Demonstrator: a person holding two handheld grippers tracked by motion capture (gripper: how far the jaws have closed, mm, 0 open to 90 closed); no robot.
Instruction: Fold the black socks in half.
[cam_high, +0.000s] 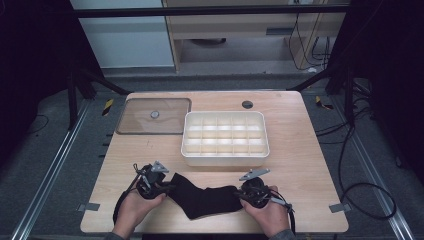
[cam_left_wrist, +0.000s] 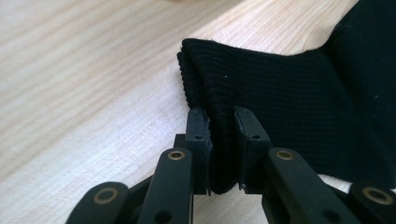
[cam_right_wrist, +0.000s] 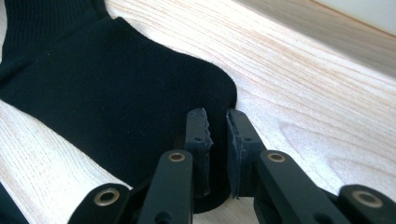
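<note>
Black ribbed knit is what you hold: a sock (cam_high: 202, 198) lies flat on the near part of the wooden table (cam_high: 300, 165), stretched between your two hands. Its cuff end points to your left and its toe end to your right.

Your left tongs (cam_left_wrist: 220, 122) are pinching the sock at the cuff. In the left gripper view the doubled ribbed edge runs up between the two black pads, and both pads press on the fabric. In the high view these tongs (cam_high: 167, 186) sit at the sock's left end, with your left hand (cam_high: 134, 207) behind them.

Your right tongs (cam_right_wrist: 217, 122) are pinching the sock at the rounded toe. In the right gripper view the dark fabric fills the narrow gap between the pads, and the toe's curved edge lies just beyond the tips. In the high view these tongs (cam_high: 240, 192) sit at the sock's right end, with your right hand (cam_high: 270, 214) behind them.

Beyond the sock, near the table's middle, stands a white plastic organiser box (cam_high: 225, 156) divided into a grid of small compartments. Its near wall is close to the sock but apart from it. To the left of the box, at the far left of the table, a clear lid (cam_high: 154, 116) with a small round knob lies flat. A small dark round grommet (cam_high: 247, 104) sits in the tabletop behind the box.
</note>
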